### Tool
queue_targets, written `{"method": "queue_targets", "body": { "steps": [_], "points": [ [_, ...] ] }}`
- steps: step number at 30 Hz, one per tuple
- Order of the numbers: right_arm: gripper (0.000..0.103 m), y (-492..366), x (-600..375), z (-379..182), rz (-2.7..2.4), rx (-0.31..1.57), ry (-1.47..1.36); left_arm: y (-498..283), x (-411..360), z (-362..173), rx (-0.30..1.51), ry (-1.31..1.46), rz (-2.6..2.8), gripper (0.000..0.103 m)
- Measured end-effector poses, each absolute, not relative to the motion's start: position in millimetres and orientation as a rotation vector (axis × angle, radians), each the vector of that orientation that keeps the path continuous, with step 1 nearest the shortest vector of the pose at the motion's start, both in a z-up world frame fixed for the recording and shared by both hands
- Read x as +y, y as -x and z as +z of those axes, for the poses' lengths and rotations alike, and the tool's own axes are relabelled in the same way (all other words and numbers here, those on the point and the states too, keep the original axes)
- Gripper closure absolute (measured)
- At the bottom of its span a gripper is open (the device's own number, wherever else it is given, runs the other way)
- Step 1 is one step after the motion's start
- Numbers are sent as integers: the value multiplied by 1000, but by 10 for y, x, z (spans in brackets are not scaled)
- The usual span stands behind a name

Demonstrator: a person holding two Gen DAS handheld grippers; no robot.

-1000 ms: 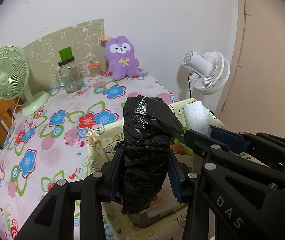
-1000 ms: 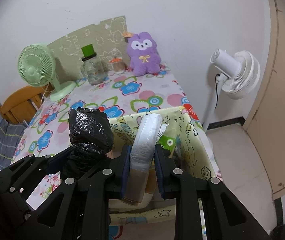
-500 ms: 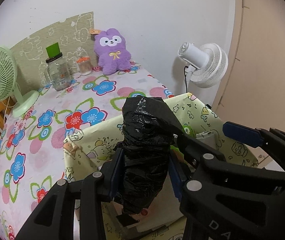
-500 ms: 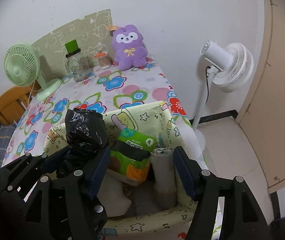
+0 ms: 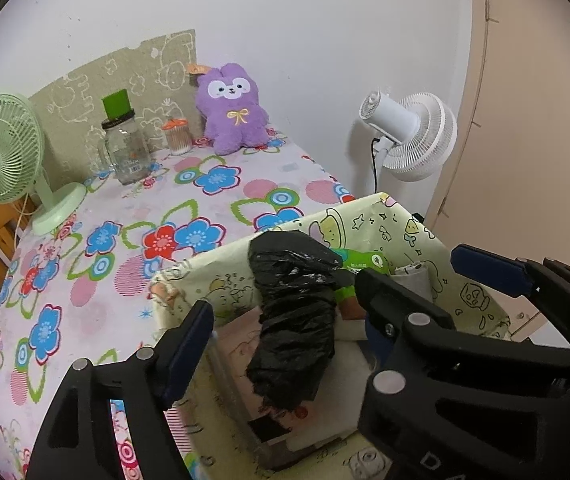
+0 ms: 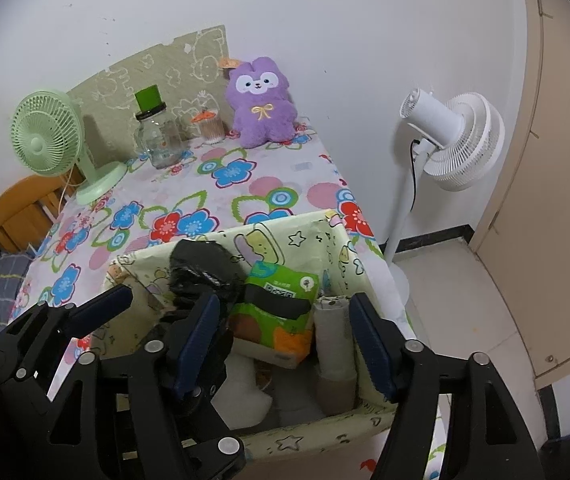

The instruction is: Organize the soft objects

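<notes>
A yellow-green cartoon-print fabric bin (image 5: pixel 369 216) (image 6: pixel 285 228) stands at the near right corner of the flowered table. A black plastic bag roll (image 5: pixel 297 312) (image 6: pixel 201 268) stands in the bin's left part. My left gripper (image 5: pixel 285 308) is open, its fingers apart on either side of the roll. A green tissue pack (image 6: pixel 277 304) (image 5: pixel 365 260) lies in the middle of the bin. A white paper roll (image 6: pixel 333 328) stands at the bin's right wall. My right gripper (image 6: pixel 285 320) is open above the bin and holds nothing.
At the back of the table stand a purple plush (image 6: pixel 261 104), a glass jar with a green lid (image 6: pixel 157 136), a small swab pot (image 6: pixel 209 126) and a green desk fan (image 6: pixel 49 136). A white floor fan (image 6: pixel 449 140) stands right of the table. A wooden chair (image 6: pixel 17 216) is at the left.
My right gripper opened and let the white roll go into the bin. Then my left gripper lowered the black bag roll into the bin and opened.
</notes>
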State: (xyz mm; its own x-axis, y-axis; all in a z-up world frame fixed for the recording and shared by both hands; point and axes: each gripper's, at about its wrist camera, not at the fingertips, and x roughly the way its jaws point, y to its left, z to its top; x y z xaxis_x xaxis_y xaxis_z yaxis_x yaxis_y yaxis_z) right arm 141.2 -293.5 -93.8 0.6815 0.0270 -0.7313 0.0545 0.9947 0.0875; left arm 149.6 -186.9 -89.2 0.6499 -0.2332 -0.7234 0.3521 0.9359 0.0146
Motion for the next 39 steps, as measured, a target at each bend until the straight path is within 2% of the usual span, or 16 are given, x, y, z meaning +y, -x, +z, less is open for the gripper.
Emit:
{"method": "queue_targets", "body": {
  "steps": [5, 7, 26, 39],
  "points": [
    [28, -1309, -2796, -833, 5, 790, -105, -1399, -1728, -785, 770, -152, -319, 19],
    [24, -1251, -2735, -786, 11, 769, -104, -1352, -1667, -740, 753, -157, -303, 15],
    [18, -795, -2191, -524, 55, 664, -56, -898, -1107, -514, 672, -135, -251, 8],
    [8, -548, -1844, -377, 90, 607, -27, -615, -606, -361, 615, -94, -170, 3]
  ]
}}
